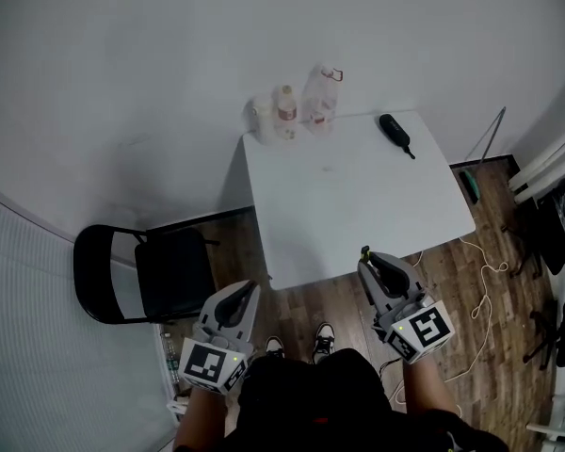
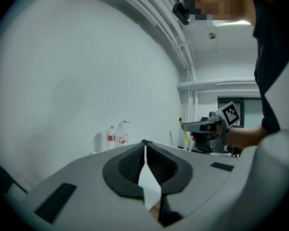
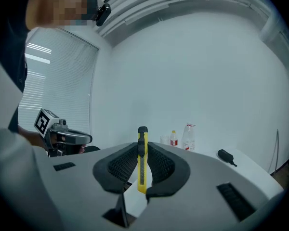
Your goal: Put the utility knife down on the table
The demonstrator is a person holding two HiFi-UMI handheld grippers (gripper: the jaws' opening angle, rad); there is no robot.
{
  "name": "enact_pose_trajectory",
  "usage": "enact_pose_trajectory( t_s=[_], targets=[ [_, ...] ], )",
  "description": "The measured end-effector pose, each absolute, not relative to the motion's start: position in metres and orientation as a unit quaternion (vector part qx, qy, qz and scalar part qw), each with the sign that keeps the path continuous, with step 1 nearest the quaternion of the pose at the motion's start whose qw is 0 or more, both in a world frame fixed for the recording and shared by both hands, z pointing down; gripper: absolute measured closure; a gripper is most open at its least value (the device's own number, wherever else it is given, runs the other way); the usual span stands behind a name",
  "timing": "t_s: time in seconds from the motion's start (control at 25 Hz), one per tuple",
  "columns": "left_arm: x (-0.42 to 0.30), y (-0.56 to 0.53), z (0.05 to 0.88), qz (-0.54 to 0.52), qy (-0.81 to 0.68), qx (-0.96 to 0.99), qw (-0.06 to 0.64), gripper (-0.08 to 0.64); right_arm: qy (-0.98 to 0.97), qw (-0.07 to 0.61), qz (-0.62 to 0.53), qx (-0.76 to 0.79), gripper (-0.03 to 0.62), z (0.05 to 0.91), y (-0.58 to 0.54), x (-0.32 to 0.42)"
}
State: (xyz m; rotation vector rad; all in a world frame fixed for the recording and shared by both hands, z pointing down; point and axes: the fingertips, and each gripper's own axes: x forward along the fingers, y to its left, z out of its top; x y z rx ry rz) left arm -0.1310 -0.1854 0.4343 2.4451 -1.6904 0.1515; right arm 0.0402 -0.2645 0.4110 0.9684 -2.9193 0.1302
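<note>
In the head view, the left gripper (image 1: 248, 293) was held over the wooden floor (image 1: 471, 281), off the near-left corner of the white rectangular table (image 1: 358, 196), and the right gripper (image 1: 370, 258) was at the table's near edge. Clear plastic bottles (image 1: 287, 111) stood at the far-left corner, a black handled tool (image 1: 394, 132) lay near the far-right corner, and a black folding chair (image 1: 146, 276) stood left of the table. In the left gripper view, the jaws were pressed together with nothing between them. In the right gripper view, the jaws were clamped on a yellow utility knife with a black slider (image 3: 142, 160), held upright, off the tabletop.
</note>
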Motion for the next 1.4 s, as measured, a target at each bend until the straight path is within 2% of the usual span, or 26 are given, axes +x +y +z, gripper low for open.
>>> enact_pose_trajectory(
  t_s=[0.28, 0.52, 0.76, 1.08, 1.4],
  targets=[
    [-0.101, -0.205, 0.450, 0.068, -0.584, 0.802, 0.102, 0.529, -0.944, 0.090, 0.084, 0.305, 0.519, 0.461, -0.320, 0.062],
    [-0.097, -0.208, 0.456, 0.086, -0.595, 0.791, 0.114, 0.529, -0.938, 0.158, 0.122, 0.283, 0.519, 0.521, -0.357, 0.040],
    [-0.120, -0.201, 0.463, 0.113, -0.618, 0.766, 0.136, 0.529, -0.921, 0.238, 0.158, 0.266, 0.518, 0.588, -0.389, 0.004],
    [-0.147, -0.189, 0.479, 0.082, -0.652, 0.740, 0.141, 0.529, -0.883, 0.373, 0.180, 0.219, 0.518, 0.699, -0.387, -0.036],
    [-0.171, -0.188, 0.476, 0.084, -0.673, 0.721, 0.141, 0.529, -0.850, 0.451, 0.181, 0.204, 0.518, 0.748, -0.392, -0.058]
  ],
)
